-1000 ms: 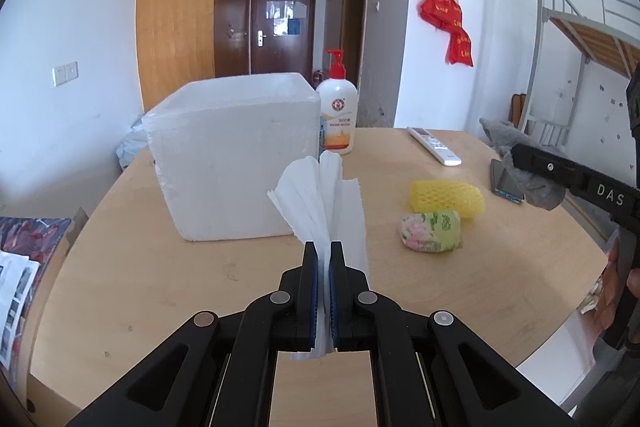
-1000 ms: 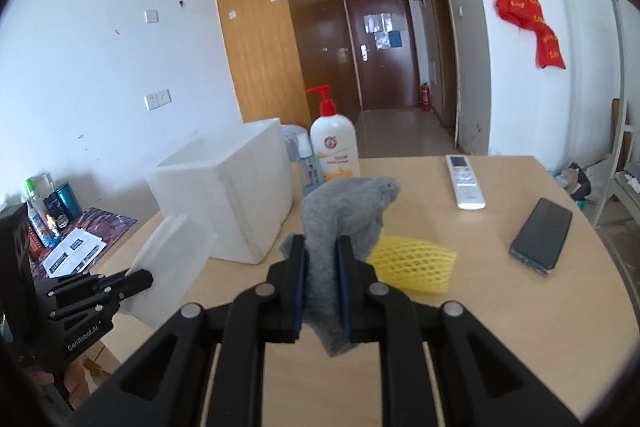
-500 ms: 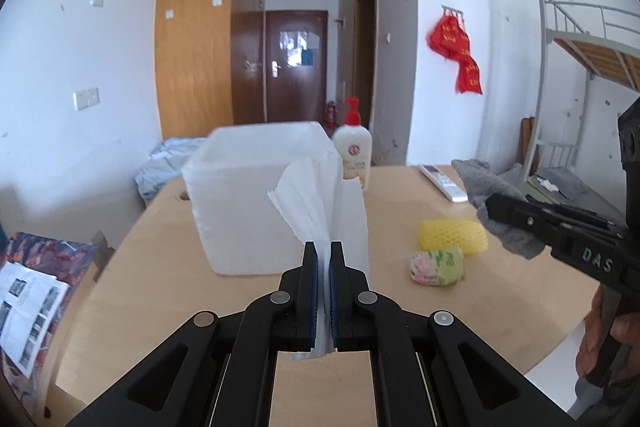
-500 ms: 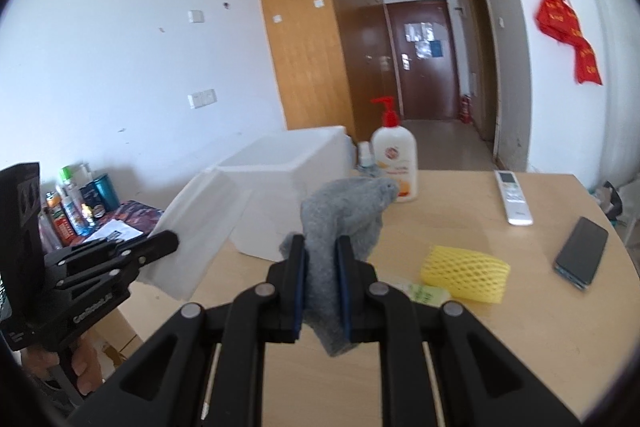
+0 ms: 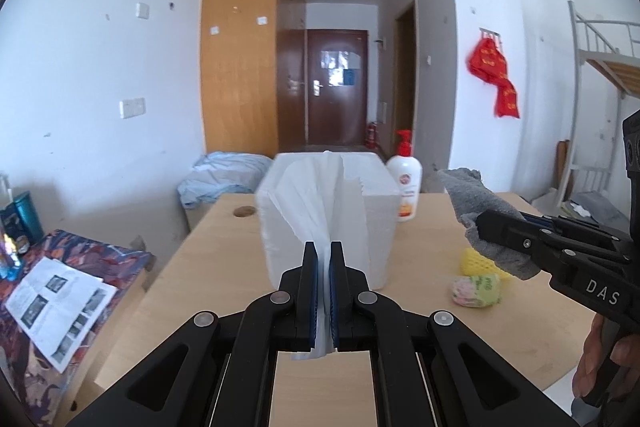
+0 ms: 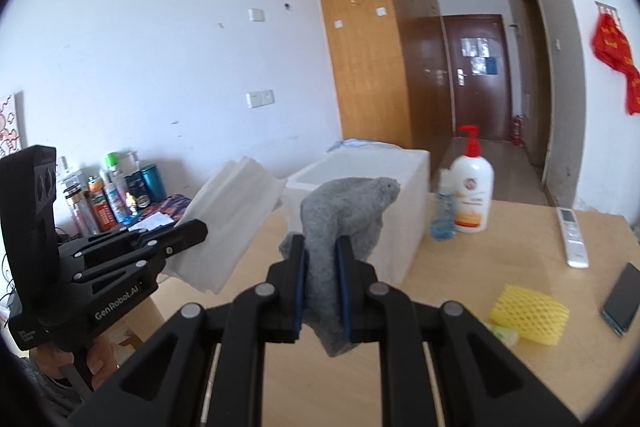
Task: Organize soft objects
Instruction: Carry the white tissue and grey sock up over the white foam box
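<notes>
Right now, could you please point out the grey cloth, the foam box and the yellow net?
grey cloth [image 6: 344,211]: right wrist view, upper fold.
foam box [image 6: 404,195]: right wrist view, side wall.
yellow net [image 6: 528,313]: right wrist view, middle.

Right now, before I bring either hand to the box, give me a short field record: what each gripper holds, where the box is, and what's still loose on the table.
left gripper: shut on white tissue, held upright in the air
right gripper: shut on grey cloth, lifted clear of the table
foam box: white, on wooden table, ahead of both grippers
still loose: yellow foam net; small floral bundle
other items: pump bottle, remote, phone
</notes>
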{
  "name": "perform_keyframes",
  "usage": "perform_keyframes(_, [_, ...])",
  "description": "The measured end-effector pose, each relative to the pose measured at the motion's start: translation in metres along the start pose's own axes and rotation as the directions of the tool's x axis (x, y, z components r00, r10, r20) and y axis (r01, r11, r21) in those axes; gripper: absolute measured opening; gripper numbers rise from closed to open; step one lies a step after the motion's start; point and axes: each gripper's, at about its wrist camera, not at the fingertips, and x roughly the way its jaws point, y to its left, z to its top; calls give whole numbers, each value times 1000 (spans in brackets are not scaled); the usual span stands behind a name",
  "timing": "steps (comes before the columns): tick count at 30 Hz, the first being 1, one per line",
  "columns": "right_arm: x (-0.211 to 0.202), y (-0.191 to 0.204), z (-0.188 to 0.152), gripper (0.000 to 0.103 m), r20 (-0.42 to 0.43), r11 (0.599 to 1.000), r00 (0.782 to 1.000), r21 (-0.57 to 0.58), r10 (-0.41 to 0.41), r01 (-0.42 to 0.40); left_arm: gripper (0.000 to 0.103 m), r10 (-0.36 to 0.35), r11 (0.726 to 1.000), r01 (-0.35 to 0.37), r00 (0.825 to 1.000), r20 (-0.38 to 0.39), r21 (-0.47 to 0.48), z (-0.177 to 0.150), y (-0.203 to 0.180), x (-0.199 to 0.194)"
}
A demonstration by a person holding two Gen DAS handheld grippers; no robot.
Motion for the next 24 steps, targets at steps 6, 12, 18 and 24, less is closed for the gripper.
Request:
perform_keyframes(6, [13,10,11,18,8,999,1000,-23,28,-28,5,35,999,-35,999,15,-20,5,15,-2])
perform_keyframes(12, [23,14,13,18,-2,999,1000,-33,25,-25,5,30,999,-30,999,11,-26,8,21,7])
perform_keyframes(18, [27,13,19,18,1,999,1000,-35,8,-8,5,18,1000,-18,1000,8,-24,13,25,18])
perform_keyframes(24, [34,7,26,18,7,999,1000,-28,-17,17,5,0,1000,1,1000,15,-20,22,24,29])
